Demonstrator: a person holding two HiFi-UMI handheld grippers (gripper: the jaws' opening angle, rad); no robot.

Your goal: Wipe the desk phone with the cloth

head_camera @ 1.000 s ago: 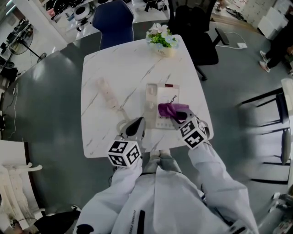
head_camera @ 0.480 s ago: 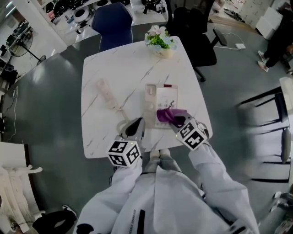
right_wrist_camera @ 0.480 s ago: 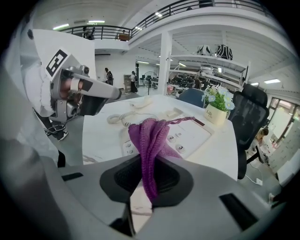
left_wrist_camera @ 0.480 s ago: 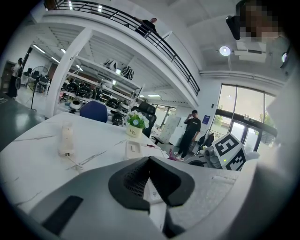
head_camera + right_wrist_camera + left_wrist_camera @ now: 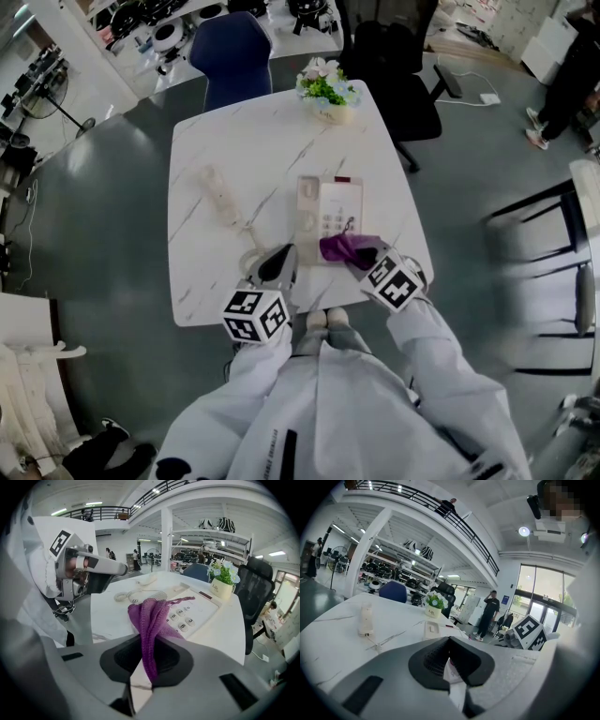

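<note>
Head view, from my left: the handset (image 5: 217, 194) lies off its cradle on the white marble table (image 5: 206, 131), well apart from the base, and its coiled cord (image 5: 140, 595) runs back toward the near edge. Next comes the left gripper (image 5: 283, 251), sitting over the table's near edge just left of the phone. In its own view the jaws are pressed together with nothing between them, and they point across the tabletop toward the flower pot (image 5: 434, 606) at the far side.

The desk phone (image 5: 330, 204) sits near the middle of the table with its keypad facing up and its cradle side bare. The cloth (image 5: 345, 247) — purple, loosely knitted — lies bunched over the phone's near right corner. In the right gripper view it trails across the lower keys.

The right gripper (image 5: 364, 255) is farthest right — its jaws are clamped on the cloth's near end, with the fabric running straight up out of them.
</note>
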